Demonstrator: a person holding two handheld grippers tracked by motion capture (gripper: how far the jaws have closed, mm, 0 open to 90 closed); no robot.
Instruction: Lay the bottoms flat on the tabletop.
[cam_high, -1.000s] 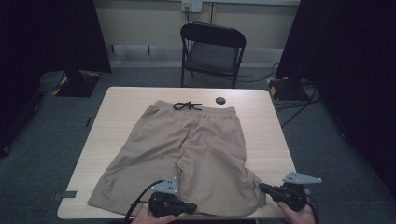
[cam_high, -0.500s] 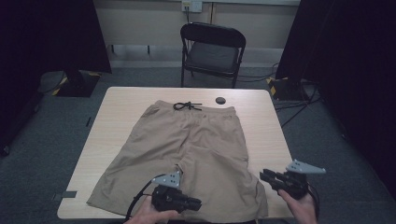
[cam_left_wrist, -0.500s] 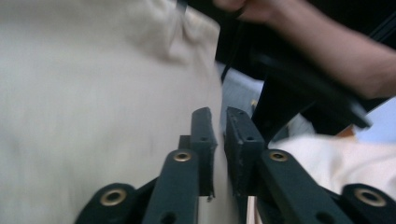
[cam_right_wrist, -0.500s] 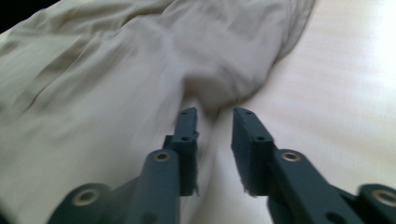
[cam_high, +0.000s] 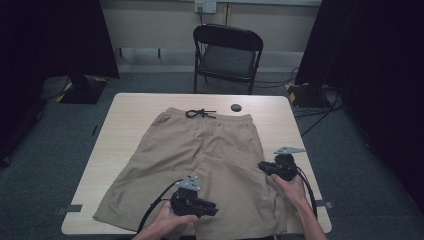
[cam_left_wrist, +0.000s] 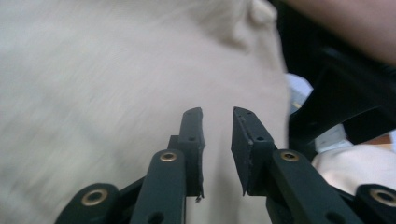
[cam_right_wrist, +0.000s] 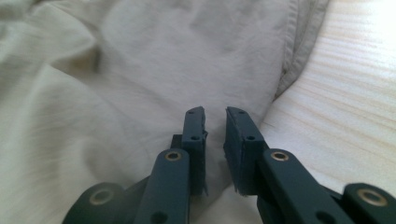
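Nearest me, at the bottom centre of the high view, my left gripper (cam_high: 212, 208) sits low over the hem end of the khaki shorts (cam_high: 200, 150), my hand wrapped around its body and its cable looping off to the lower left. In the left gripper view its jaws stand a narrow gap apart with nothing between the pads; they have just been opening, and pale cloth lies blurred behind them.

A little further up, at the lower right of the high view, my right gripper (cam_high: 264, 167) rests at the outer edge of the right leg of the shorts, its grey three-cornered plate on top. In the right gripper view its jaws are narrowly parted too, slimmer than the left pair, and have just been closing a touch; no fabric is pinched between them. They point along the cloth, with the stitched side seam (cam_right_wrist: 299, 42) running down the upper right of that view, just beside bare wood of the table (cam_right_wrist: 355, 116).

The shorts lie flat across the middle of the table, legs toward me, waistband away. Beyond it the black drawstring (cam_high: 200, 114) is knotted, and a small dark round disc (cam_high: 236, 107) lies just to its right. Farthest off, at the top centre, a black folding chair (cam_high: 227, 52) stands on the floor.
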